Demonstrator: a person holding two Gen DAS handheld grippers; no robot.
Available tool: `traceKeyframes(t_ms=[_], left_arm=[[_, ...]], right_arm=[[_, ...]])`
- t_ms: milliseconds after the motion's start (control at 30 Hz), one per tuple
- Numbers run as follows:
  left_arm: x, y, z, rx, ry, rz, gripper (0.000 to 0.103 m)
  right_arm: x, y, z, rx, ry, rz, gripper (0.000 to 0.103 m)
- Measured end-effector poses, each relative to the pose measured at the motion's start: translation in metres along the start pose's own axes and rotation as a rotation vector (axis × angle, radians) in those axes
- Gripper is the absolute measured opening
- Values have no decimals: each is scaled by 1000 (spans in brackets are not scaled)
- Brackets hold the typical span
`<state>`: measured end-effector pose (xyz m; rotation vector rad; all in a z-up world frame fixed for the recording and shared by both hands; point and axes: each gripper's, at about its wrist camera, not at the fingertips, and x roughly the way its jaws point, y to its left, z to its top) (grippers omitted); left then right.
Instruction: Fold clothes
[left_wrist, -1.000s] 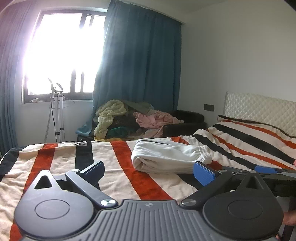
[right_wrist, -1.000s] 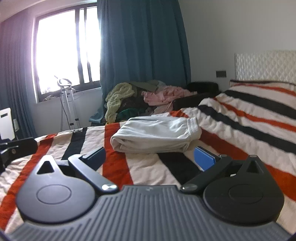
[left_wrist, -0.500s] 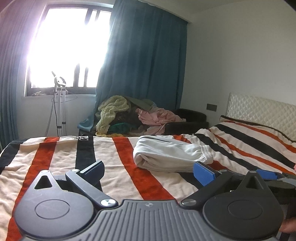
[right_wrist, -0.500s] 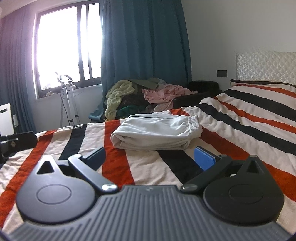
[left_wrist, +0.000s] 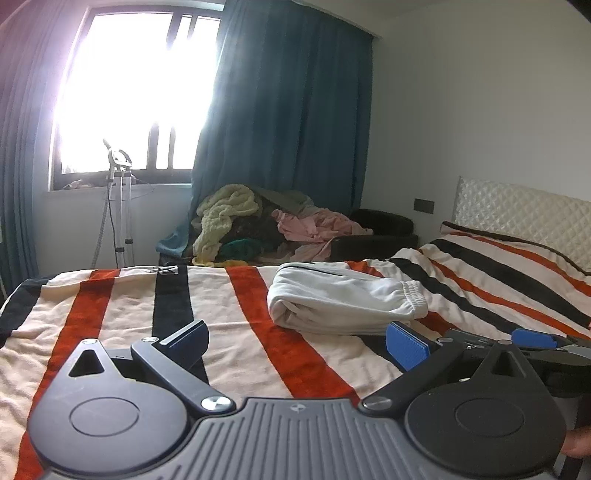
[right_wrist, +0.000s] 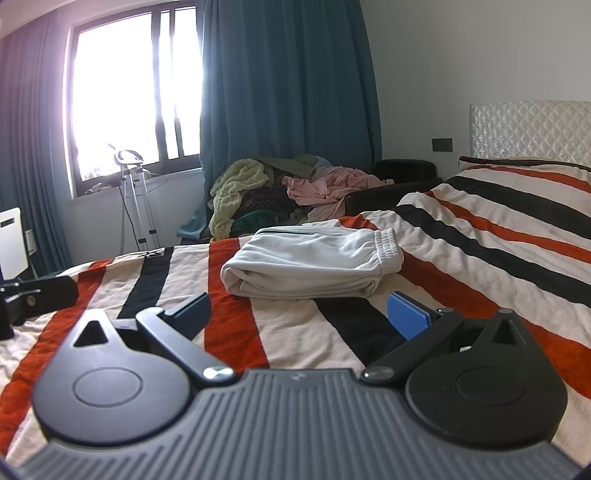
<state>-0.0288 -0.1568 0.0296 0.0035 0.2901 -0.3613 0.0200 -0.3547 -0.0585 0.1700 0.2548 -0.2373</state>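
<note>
Folded pale grey trousers (left_wrist: 343, 306) lie on a bed covered by a striped blanket (left_wrist: 122, 314) in cream, orange and black; the elastic waistband faces right, the folded edge left. Left gripper (left_wrist: 297, 341): the fingers are spread wide and grasp nothing; the trousers lie just ahead of the blue pad of the right-hand finger (left_wrist: 406, 349) and are apart from it, while the left-hand finger hangs over a black stripe of the blanket. Right gripper (right_wrist: 299, 314): the fingers are likewise spread and empty, with the trousers (right_wrist: 310, 262) lying ahead between the two fingertips, nearer the right-hand finger and not touching either one. To the right of the left gripper's fingers, part of the right gripper appears low over the blanket, its blue pad visible. Beyond the trousers, past the far edge of the bed, a pile of unfolded clothes (right_wrist: 288, 192) in yellow-green, pink and dark colours rests before a blue curtain (right_wrist: 284, 92). A bright window (left_wrist: 136, 92) and a white stand (left_wrist: 120, 206) lie ahead and left of the fingers; a quilted headboard (right_wrist: 532, 129) lies ahead and right.
</note>
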Motion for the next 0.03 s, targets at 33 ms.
traceKeyframes(t_ms=[33], left_arm=[[0, 0, 0, 0, 0, 3, 103]], right_arm=[[0, 0, 0, 0, 1, 0, 103]])
